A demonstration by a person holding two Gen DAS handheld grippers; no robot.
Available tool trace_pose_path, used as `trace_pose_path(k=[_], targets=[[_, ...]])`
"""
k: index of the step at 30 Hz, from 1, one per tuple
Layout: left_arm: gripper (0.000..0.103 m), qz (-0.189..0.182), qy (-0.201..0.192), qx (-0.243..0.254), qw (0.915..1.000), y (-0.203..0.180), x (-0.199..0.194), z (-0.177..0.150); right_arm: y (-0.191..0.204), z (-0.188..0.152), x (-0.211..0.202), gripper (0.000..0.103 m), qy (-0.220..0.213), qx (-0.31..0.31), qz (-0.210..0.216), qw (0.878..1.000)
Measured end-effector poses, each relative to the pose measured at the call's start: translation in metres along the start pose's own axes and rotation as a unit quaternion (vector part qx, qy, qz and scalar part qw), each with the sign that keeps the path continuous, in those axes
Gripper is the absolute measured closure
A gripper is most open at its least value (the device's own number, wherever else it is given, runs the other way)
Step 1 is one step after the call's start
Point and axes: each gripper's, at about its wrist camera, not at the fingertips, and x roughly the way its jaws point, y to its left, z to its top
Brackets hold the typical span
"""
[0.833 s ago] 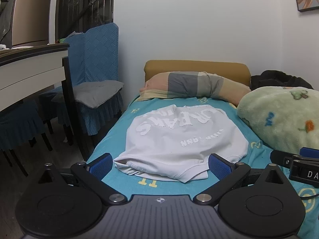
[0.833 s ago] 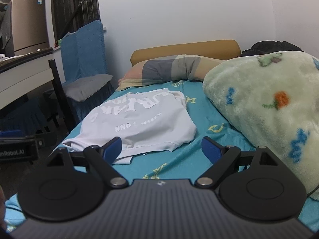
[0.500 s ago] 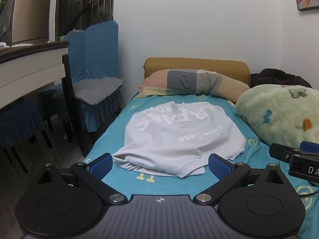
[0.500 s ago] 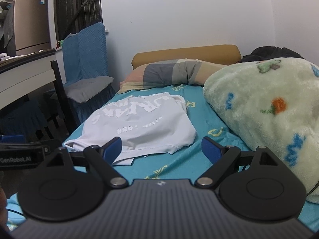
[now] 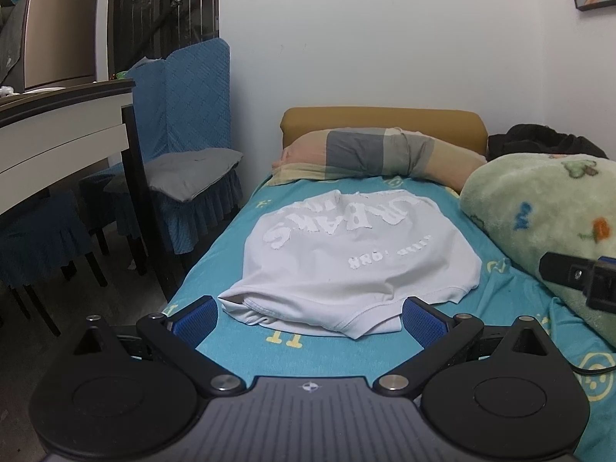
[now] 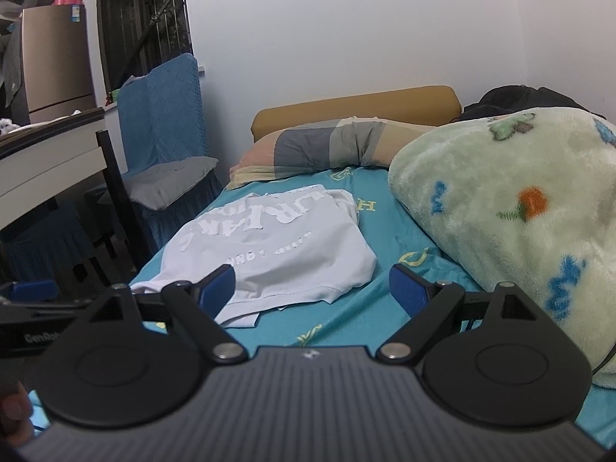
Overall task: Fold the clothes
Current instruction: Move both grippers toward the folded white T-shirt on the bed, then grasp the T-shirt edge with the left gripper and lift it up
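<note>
A white T-shirt (image 5: 358, 254) with raised white lettering lies partly folded on the teal bedsheet (image 5: 308, 350), its hem bunched toward me. My left gripper (image 5: 310, 317) hovers open just short of that hem, nothing between its blue pads. From the right wrist view the same T-shirt (image 6: 277, 254) lies left of centre. My right gripper (image 6: 312, 288) is open too, its left pad over the shirt's near edge, its right pad over bare sheet (image 6: 385, 308). The right gripper's body (image 5: 577, 275) shows at the left view's right edge.
A rolled green fleece blanket (image 6: 508, 223) fills the bed's right side. A striped pillow (image 5: 381, 154) and tan headboard (image 5: 381, 121) lie at the far end. A blue-covered chair (image 5: 188, 146) and a white table (image 5: 57, 131) stand left of the bed.
Both grippers have drifted slightly back and up from the shirt, so it sits a little lower and farther in view. Both stay open; the shirt has not moved.
</note>
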Motion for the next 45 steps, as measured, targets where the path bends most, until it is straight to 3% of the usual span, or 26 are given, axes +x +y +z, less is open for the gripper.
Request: trace_pose_path(k=[8, 10, 15, 18, 21, 22, 24, 26, 27, 30, 32, 37, 40, 45], targets=[[0.000, -0.027, 0.008, 0.018, 0.9994, -0.008, 0.016, -0.007, -0.006, 0.003, -0.004, 0.015, -0.007, 0.015, -0.006, 1.000], [0.000, -0.029, 0.024, 0.024, 0.9990, -0.011, 0.033, -0.010, -0.009, 0.003, -0.005, 0.015, -0.009, 0.022, -0.004, 1.000], [0.000, 0.009, 0.097, 0.052, 0.9939, -0.014, 0.096, -0.019, -0.015, 0.001, -0.004, 0.015, -0.009, 0.033, -0.005, 0.999], [0.002, -0.005, 0.121, 0.008, 0.9927, -0.003, 0.124, -0.024, -0.018, -0.003, 0.002, 0.015, 0.000, 0.035, -0.013, 0.999], [0.009, -0.019, 0.125, 0.016, 0.9919, -0.010, 0.144, -0.029, -0.022, -0.007, 0.011, 0.015, 0.012, 0.045, -0.013, 0.999], [0.011, -0.023, 0.122, 0.030, 0.9918, -0.015, 0.150, -0.031, -0.023, -0.009, 0.015, 0.015, 0.016, 0.048, -0.013, 0.999], [0.029, -0.022, 0.107, 0.065, 0.9919, -0.027, 0.157, -0.035, -0.026, -0.012, 0.023, 0.015, 0.024, 0.056, -0.014, 0.998], [0.037, -0.022, 0.064, 0.109, 0.9917, -0.040, 0.155, -0.038, -0.029, -0.014, 0.032, 0.015, 0.030, 0.063, -0.016, 0.997], [0.049, -0.016, 0.047, 0.131, 0.9902, -0.046, 0.155, -0.039, -0.031, -0.016, 0.036, 0.015, 0.032, 0.066, -0.018, 0.997], [0.081, -0.016, 0.019, 0.108, 0.9938, -0.037, 0.141, -0.027, -0.032, -0.019, 0.050, 0.015, 0.035, 0.057, -0.028, 0.997], [0.090, -0.018, 0.001, 0.086, 0.9961, -0.029, 0.132, -0.018, -0.033, -0.021, 0.058, 0.015, 0.034, 0.049, -0.034, 0.998], [0.092, -0.026, -0.040, 0.030, 0.9984, -0.007, 0.102, 0.008, -0.027, -0.025, 0.065, 0.015, 0.023, 0.032, -0.032, 0.999], [0.092, -0.039, -0.054, 0.004, 0.9978, 0.010, 0.068, 0.027, -0.013, -0.024, 0.057, 0.015, -0.007, -0.003, -0.021, 1.000], [0.093, -0.060, -0.047, -0.025, 0.9968, 0.036, 0.032, 0.046, 0.019, -0.031, 0.030, 0.015, -0.046, -0.071, -0.007, 0.996]])
